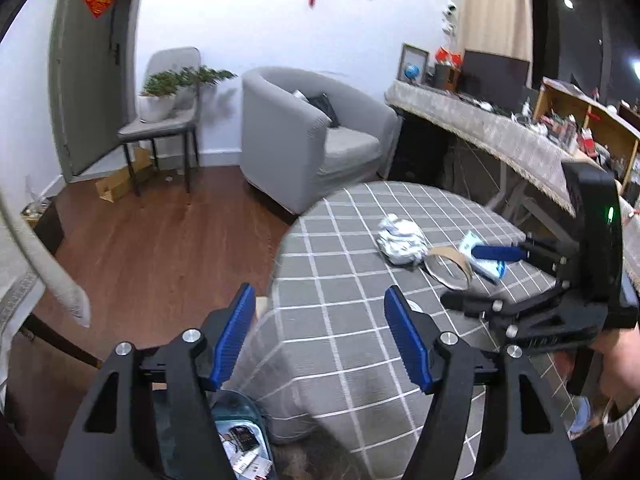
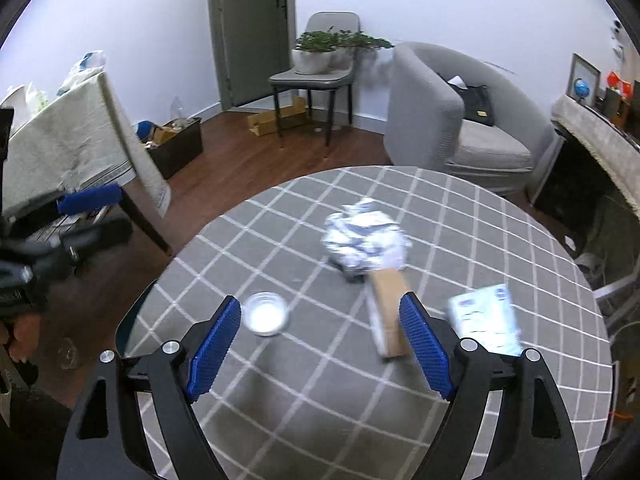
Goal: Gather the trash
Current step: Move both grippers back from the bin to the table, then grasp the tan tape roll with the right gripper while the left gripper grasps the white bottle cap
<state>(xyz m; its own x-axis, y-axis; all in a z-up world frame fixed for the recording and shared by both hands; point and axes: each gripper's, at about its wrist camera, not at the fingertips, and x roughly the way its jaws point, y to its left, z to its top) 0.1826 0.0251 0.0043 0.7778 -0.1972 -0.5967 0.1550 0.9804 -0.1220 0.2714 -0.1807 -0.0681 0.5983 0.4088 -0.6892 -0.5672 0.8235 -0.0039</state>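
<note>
A round table [image 2: 320,400] with a grey checked cloth carries a crumpled white and silver wrapper [image 2: 366,238], a brown tape roll [image 2: 388,316], a flat blue-and-white packet [image 2: 486,320] and a small clear lid [image 2: 265,313]. My right gripper [image 2: 320,348] is open and empty above the table's near side, between the lid and the tape roll. My left gripper [image 1: 320,338] is open and empty over the table's left edge. The wrapper [image 1: 401,240], tape roll [image 1: 448,266] and packet [image 1: 484,258] show in the left wrist view beside the right gripper [image 1: 480,280].
A teal bin [image 1: 240,440] with rubbish in it stands on the floor under my left gripper, next to the table. A grey armchair [image 2: 460,120] and a chair with a potted plant [image 2: 320,64] stand beyond the table. A covered table [image 2: 60,152] is at left.
</note>
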